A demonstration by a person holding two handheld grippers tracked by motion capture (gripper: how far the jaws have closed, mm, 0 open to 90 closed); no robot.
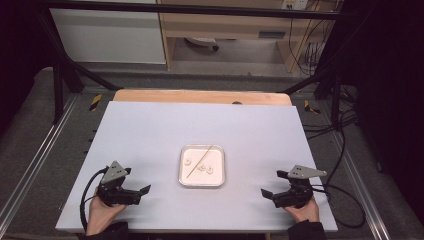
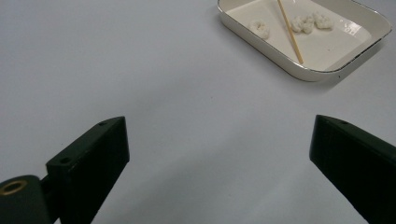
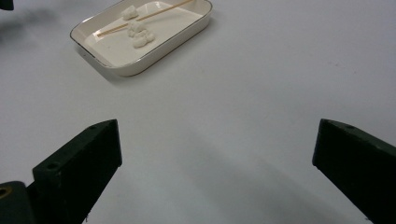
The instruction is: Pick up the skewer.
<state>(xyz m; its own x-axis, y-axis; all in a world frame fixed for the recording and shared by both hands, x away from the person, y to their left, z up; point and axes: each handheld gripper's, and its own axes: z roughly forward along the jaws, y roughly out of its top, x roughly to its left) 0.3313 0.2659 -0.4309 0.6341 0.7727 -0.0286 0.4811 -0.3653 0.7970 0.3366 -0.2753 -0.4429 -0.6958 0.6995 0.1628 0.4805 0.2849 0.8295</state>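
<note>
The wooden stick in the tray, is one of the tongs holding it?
No, the stick lies loose in the tray, apart from both open tongs.

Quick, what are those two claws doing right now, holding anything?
Left claw: open, holding nothing, apart from the tray.
Right claw: open, holding nothing.

No text, label, brand, number or sign can be read anywhere in these views.
</note>
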